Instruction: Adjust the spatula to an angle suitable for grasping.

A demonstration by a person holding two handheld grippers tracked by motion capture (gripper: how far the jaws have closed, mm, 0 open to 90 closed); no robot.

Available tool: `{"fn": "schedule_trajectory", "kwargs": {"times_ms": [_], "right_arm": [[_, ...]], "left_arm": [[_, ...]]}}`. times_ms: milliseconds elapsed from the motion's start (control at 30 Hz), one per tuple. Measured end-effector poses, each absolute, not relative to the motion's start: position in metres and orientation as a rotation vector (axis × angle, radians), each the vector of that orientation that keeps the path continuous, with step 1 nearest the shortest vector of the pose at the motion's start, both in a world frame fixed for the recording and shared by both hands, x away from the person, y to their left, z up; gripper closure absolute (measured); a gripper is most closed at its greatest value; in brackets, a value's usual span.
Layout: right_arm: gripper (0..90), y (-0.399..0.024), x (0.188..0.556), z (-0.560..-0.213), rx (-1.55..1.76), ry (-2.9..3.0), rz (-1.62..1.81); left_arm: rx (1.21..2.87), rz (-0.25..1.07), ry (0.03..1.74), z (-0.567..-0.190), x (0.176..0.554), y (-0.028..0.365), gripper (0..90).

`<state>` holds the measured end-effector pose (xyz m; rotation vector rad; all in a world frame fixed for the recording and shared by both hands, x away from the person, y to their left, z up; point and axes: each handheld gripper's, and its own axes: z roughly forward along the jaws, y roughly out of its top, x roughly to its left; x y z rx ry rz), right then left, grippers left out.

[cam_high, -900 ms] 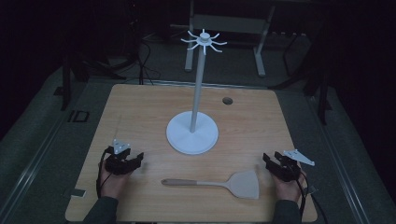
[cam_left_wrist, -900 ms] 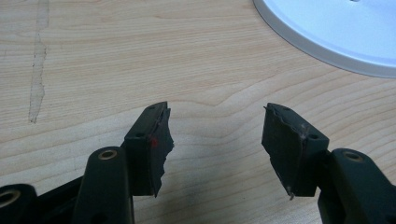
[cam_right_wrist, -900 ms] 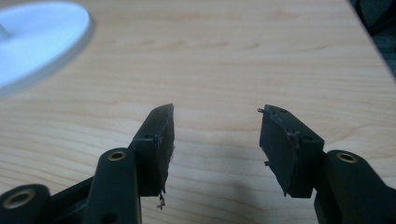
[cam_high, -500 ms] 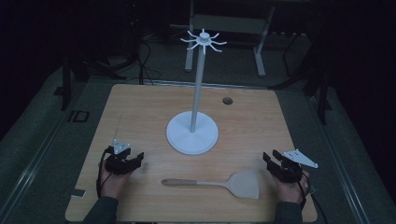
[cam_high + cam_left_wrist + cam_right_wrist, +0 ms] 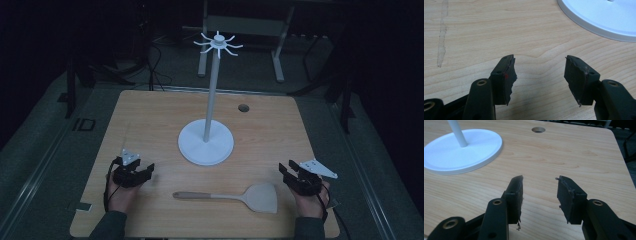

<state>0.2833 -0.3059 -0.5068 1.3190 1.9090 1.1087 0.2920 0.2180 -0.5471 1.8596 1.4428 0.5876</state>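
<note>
Both jaw pairs are held wide and empty, left gripper and right gripper rested on the table, spatula laid between them, white stand behind.

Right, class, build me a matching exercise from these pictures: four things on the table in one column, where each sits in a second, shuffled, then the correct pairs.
Things:
1. spatula
2. white stand
3. left gripper
4. round hole

Places:
A. far side of the table, right of the stand's pole
B. middle of the table
C. near edge, between the two grippers
D. near left, jaws open over bare wood

Pairs: 1-C, 2-B, 3-D, 4-A
</note>
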Motion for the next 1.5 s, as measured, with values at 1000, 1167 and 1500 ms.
{"fn": "schedule_trajectory", "kwargs": {"times_ms": [1000, 1167, 1500], "right_arm": [[79.6, -0.244, 0.267, -0.496, 1.034, 2.255, 1.058], [77.0, -0.228, 0.269, -0.501, 0.970, 2.330, 1.034], [79.6, -0.236, 0.270, -0.514, 1.013, 2.368, 0.936]], "left_arm": [[1.853, 0.587, 1.446, -0.548, 0.292, 0.218, 42.1], [1.852, 0.586, 1.446, -0.548, 0.293, 0.219, 42.0], [1.852, 0.585, 1.446, -0.548, 0.293, 0.218, 42.0]]}}
